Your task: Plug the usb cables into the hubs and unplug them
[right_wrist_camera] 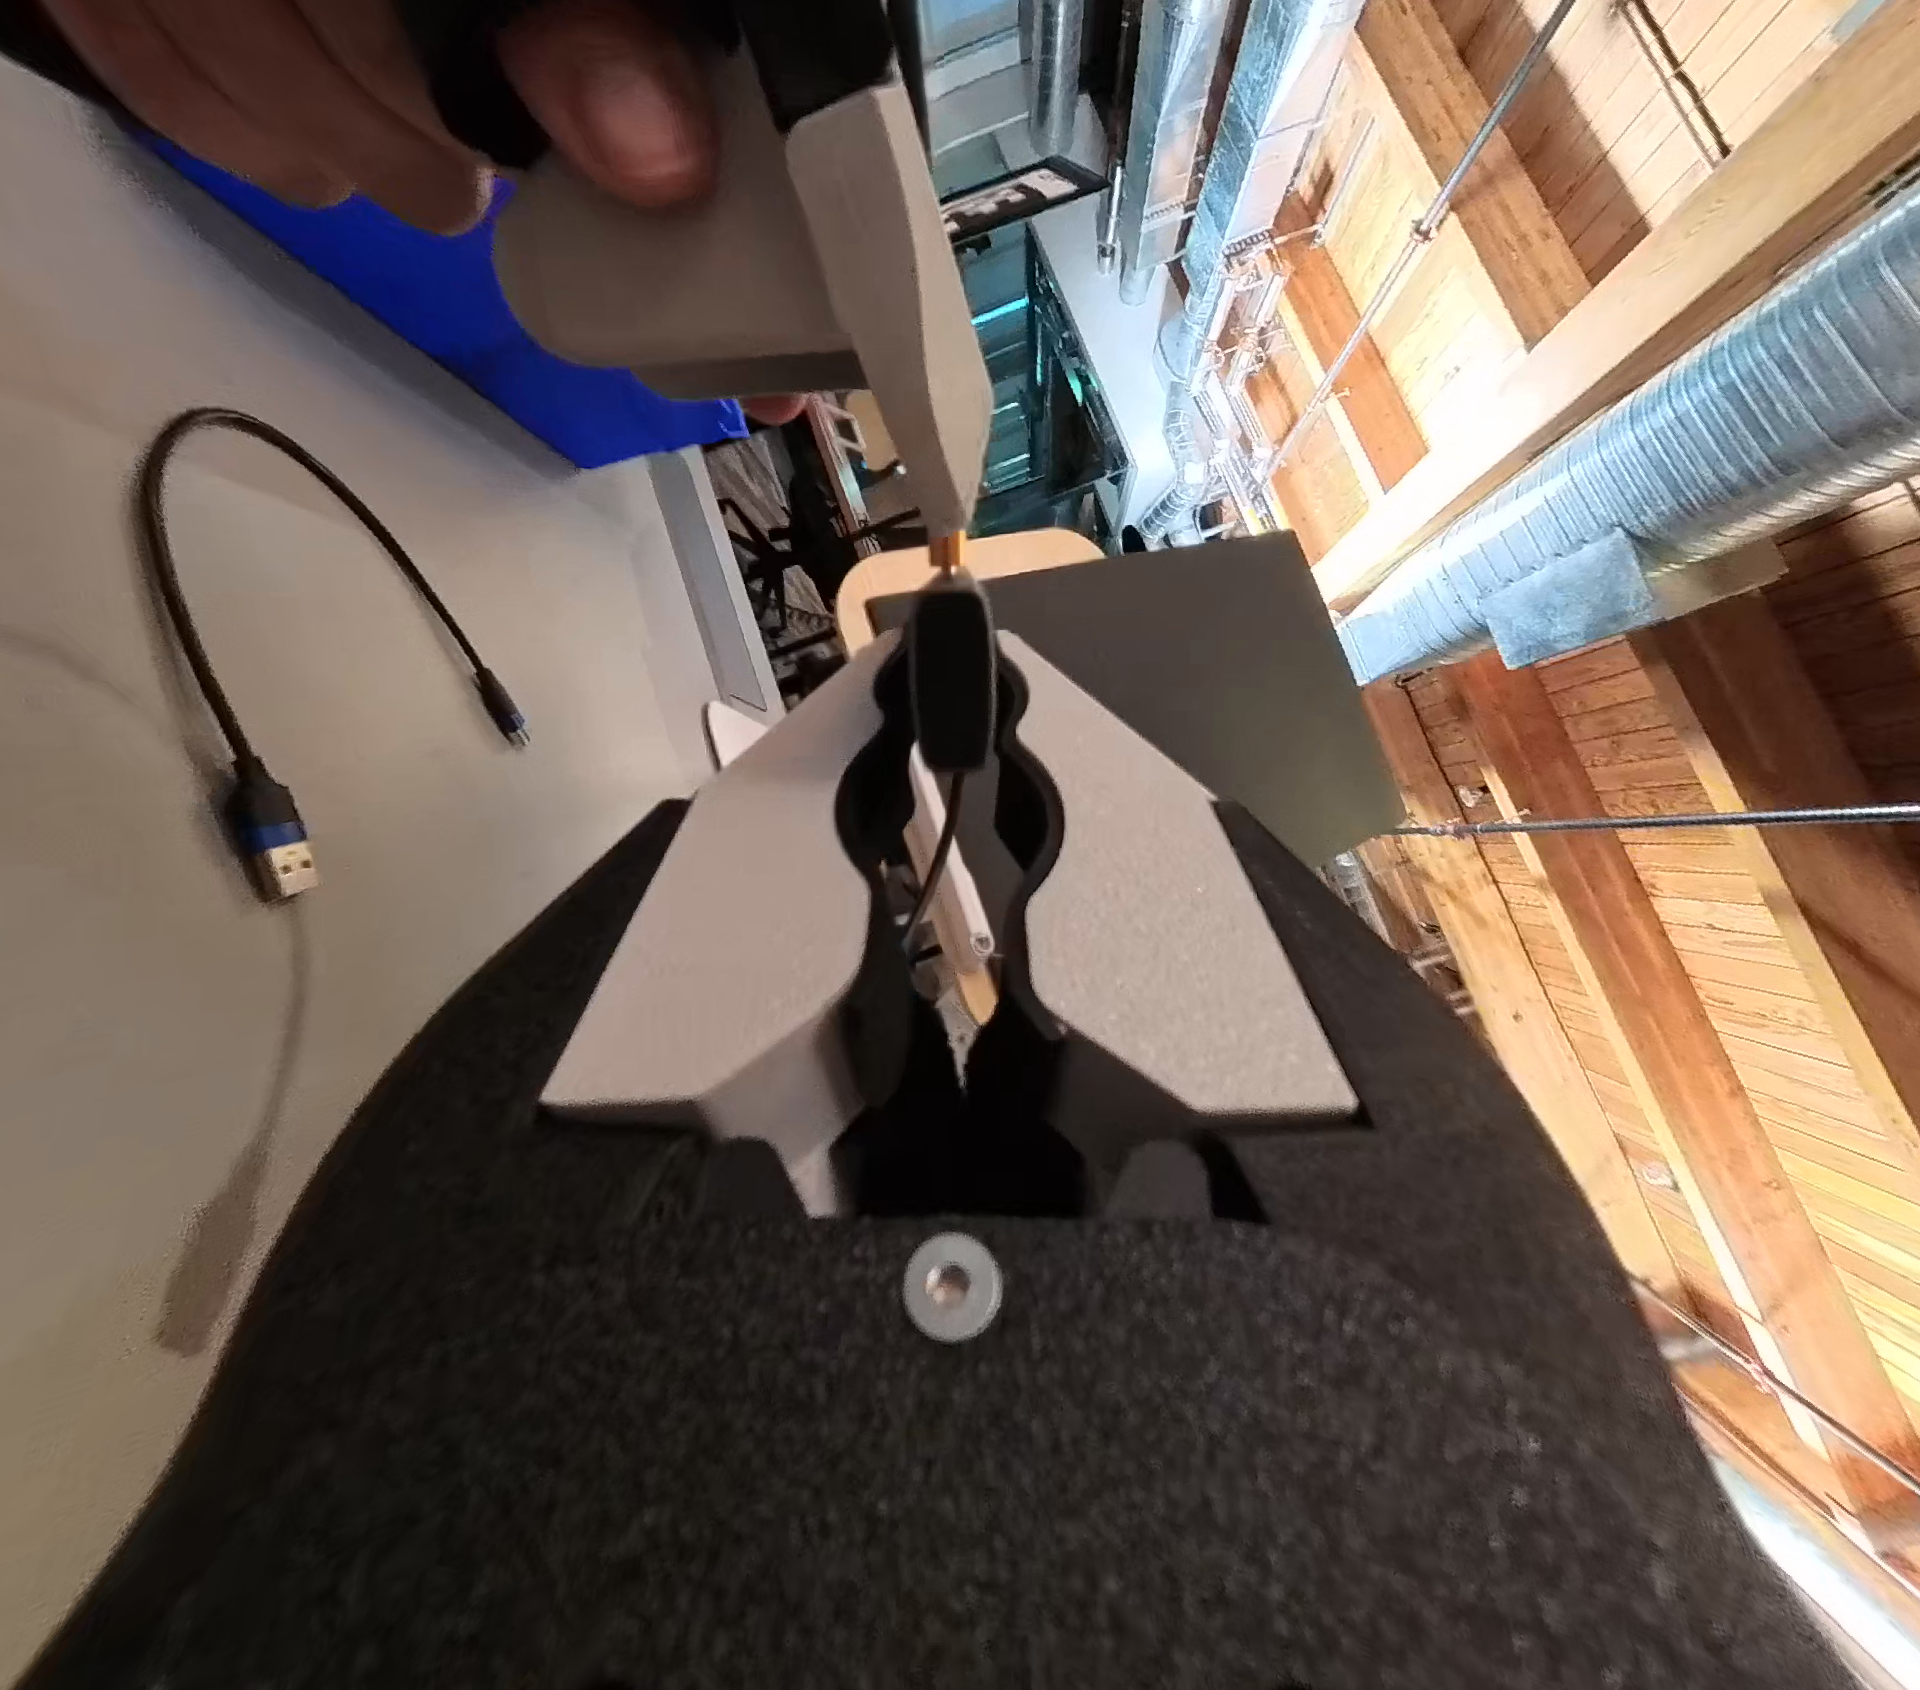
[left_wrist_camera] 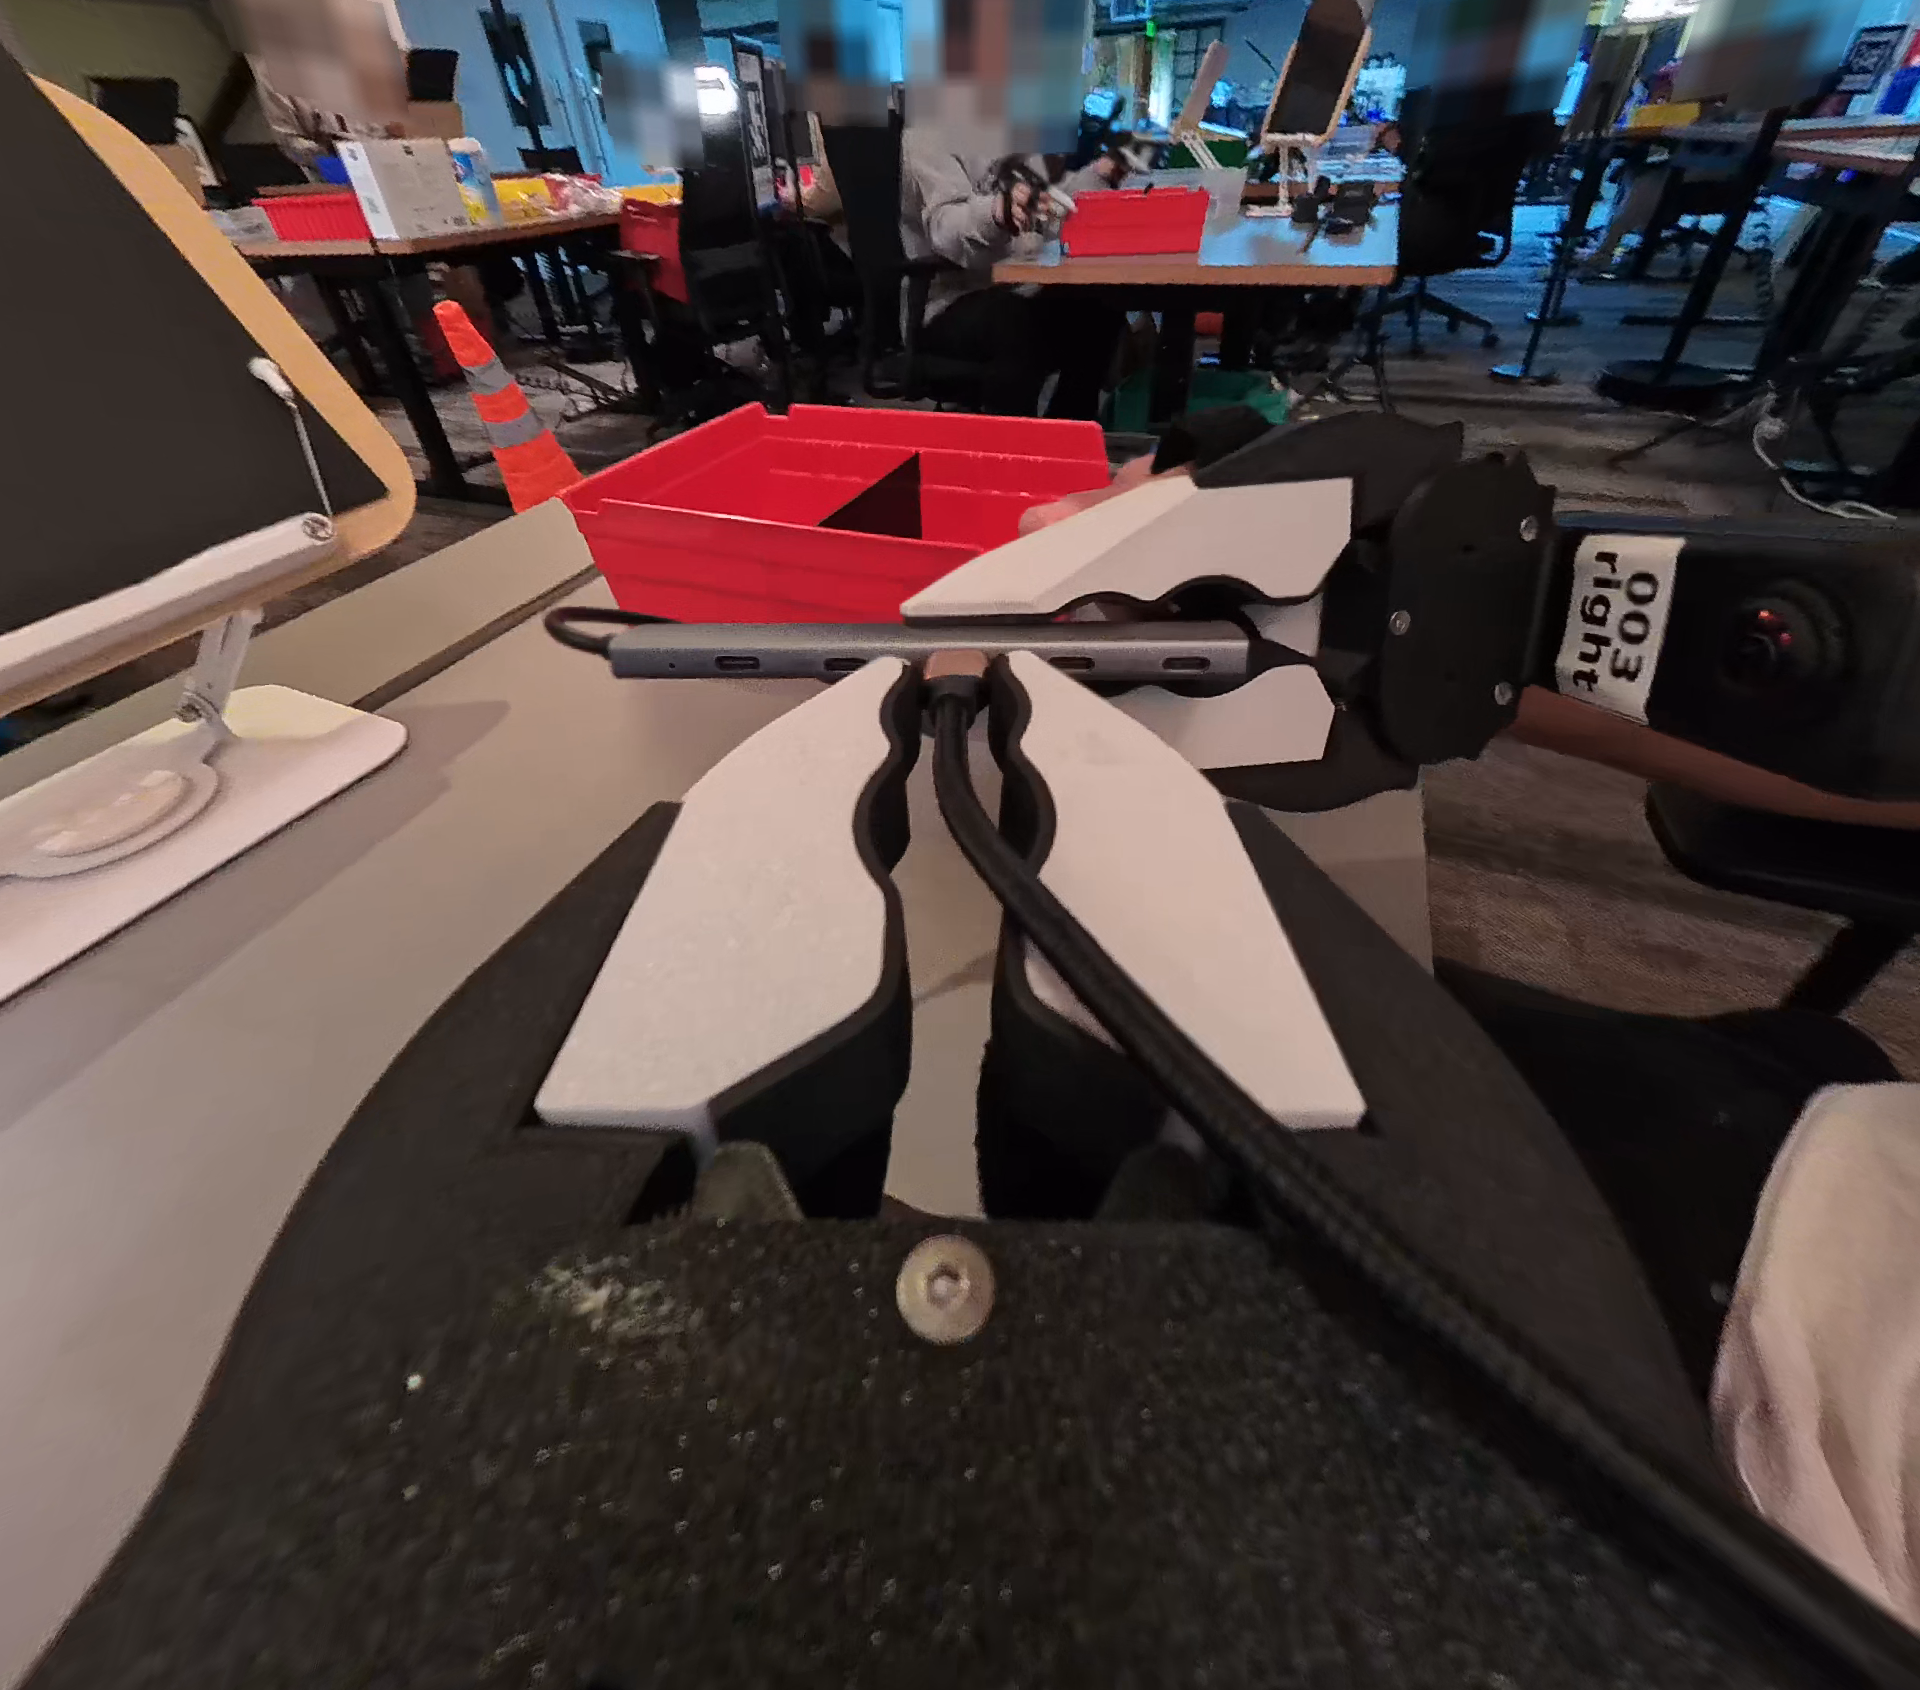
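The left gripper has its fingers clamped on a copper-collared plug of a braided black cable, whose tip meets a port of the grey USB hub. The right gripper pinches the hub's end flat between its fingers. Whether the plug is fully seated is hidden. A spare USB cable lies on the table, well left of the right fingers.

A slim grey USB hub lies level, a copper-tipped black braided cable plugged in.
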